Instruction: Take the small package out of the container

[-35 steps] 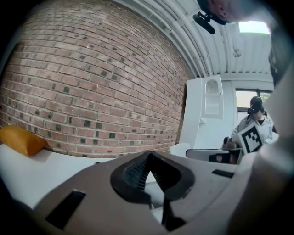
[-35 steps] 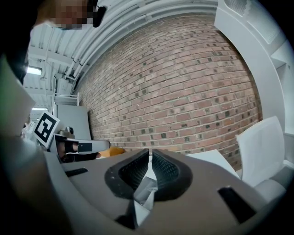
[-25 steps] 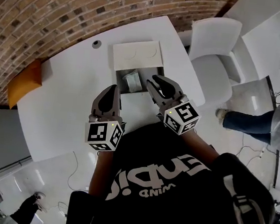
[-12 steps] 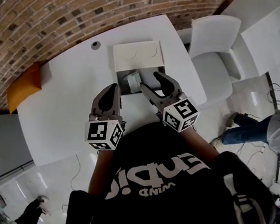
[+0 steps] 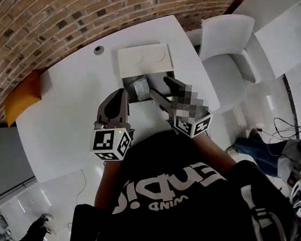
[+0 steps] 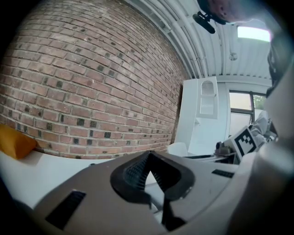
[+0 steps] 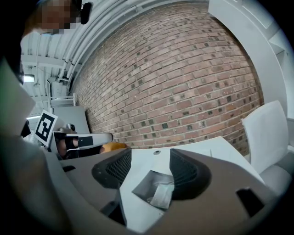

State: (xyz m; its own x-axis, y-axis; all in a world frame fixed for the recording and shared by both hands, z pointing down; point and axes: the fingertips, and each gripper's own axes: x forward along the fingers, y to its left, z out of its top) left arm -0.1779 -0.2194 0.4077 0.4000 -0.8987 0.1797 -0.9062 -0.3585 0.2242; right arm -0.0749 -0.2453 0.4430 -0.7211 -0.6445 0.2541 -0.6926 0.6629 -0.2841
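Note:
A grey open container [image 5: 128, 84] sits set into the white table [image 5: 71, 103], its white lid [image 5: 144, 60] folded back behind it. The small pale package [image 5: 141, 88] lies inside. My right gripper [image 5: 159, 87] hovers at the container's right side; its jaws are opening, with nothing pressed between them. In the right gripper view the package [image 7: 161, 195] lies in the container [image 7: 146, 180], ahead of and below the right gripper [image 7: 149, 167]. My left gripper [image 5: 119, 95] is shut and empty, just left of the container; in the left gripper view the left gripper [image 6: 149, 159] points at the brick wall.
A white chair [image 5: 226, 45] stands beyond the table's right corner. An orange cushion [image 5: 21, 94] lies at the table's left end. A round cable port [image 5: 98, 49] is left of the lid. The brick wall [image 5: 72, 5] runs behind the table. A person's legs [image 5: 255, 151] show at far right.
The right gripper's jaws have spread apart and it has shifted a little left over the container. The left gripper has stayed put. The person at the right has moved further right.

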